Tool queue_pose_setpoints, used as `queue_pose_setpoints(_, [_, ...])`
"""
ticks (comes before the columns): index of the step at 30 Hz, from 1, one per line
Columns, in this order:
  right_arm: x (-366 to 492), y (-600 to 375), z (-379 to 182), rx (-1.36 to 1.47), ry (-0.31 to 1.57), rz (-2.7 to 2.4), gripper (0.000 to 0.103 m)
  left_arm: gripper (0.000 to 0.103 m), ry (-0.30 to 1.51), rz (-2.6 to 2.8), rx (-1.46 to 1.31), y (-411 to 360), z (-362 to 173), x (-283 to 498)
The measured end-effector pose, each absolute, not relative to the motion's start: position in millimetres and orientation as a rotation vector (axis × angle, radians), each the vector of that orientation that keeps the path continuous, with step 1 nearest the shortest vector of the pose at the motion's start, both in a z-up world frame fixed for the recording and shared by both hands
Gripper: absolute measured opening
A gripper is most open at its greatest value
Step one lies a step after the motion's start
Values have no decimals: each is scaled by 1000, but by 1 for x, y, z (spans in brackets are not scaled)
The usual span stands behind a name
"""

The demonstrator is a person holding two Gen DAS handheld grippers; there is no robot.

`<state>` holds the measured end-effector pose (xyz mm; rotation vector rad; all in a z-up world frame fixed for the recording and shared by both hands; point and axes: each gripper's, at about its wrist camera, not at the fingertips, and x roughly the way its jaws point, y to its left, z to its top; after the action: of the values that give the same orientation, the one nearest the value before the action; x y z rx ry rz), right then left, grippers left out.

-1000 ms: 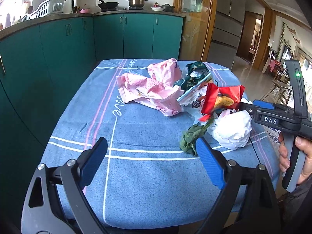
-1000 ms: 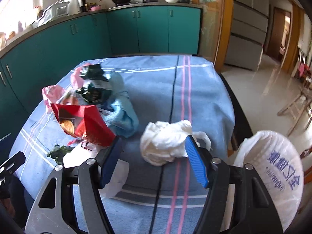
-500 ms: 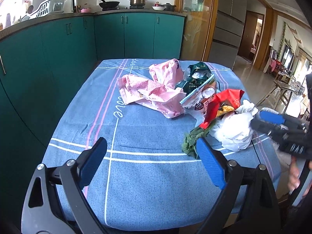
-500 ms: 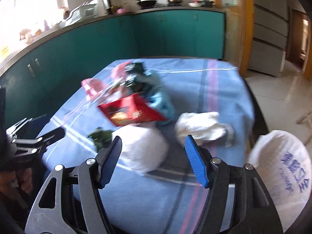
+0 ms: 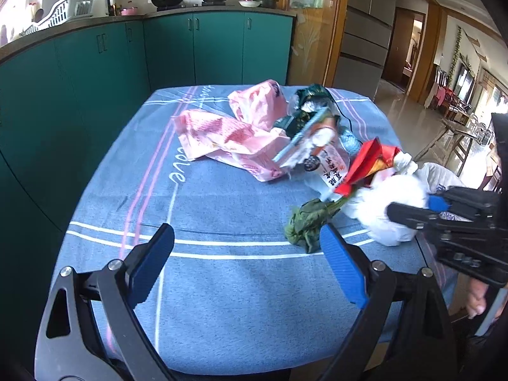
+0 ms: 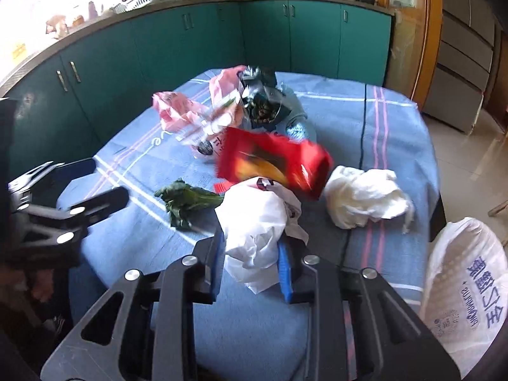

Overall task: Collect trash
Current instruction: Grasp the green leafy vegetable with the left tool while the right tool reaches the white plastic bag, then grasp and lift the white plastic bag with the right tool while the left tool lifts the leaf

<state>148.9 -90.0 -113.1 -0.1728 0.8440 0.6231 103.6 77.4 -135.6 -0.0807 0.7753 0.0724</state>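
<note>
Already pinched: the right hand-held gripper (image 6: 250, 265) has closed on the white crumpled bag (image 6: 254, 222) on the surface (image 6: 381, 120).
Its sack (image 6: 460, 289) hangs lower right, nearer this hand; the left hand-held gripper (image 5: 246, 266) gapes empty.

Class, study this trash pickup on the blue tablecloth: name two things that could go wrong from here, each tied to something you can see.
1. The right hand-held gripper is shut on the crumpled white plastic bag, but thin film bunched between the pads could slip out when lifted.
2. The red snack wrapper lies against that bag and the leafy green scrap sits close beside it, so lifting might drag either across or off the table.
</note>
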Motion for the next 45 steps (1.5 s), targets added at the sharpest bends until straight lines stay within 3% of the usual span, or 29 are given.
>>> queue_pose_setpoints(6, [140, -114, -105, -199, 828, 574, 36, 93, 803, 11, -85, 63, -140, 119])
queue_pose_setpoints(8, [139, -123, -103, -179, 827, 559, 44, 93, 809, -11, -76, 56, -141, 123])
queue_pose_setpoints(10, [140, -130, -102, -169, 819, 532, 59, 93, 819, -31, -60, 49, -143, 127])
queue_pose_setpoints(12, [140, -132, -101, -173, 809, 515, 63, 93, 832, -54, -35, 42, -146, 133])
queue_pose_setpoints(20, [142, -122, -113, -185, 831, 528, 66, 92, 881, -124, 11, 26, -158, 152])
queue_pose_setpoints(23, [144, -119, -118, -181, 844, 530, 66, 71, 902, -141, 24, 25, -161, 152])
queue_pose_setpoints(25, [145, -118, -119, -183, 847, 530, 66, 44, 919, -150, 28, 26, -164, 151])
queue_pose_setpoints(30, [144, -115, -122, -187, 852, 531, 66, 24, 909, -152, 24, 32, -162, 137])
queue_pose_setpoints(45, [147, -106, -130, -201, 875, 525, 66, 23, 893, -2, -18, 82, -149, 101])
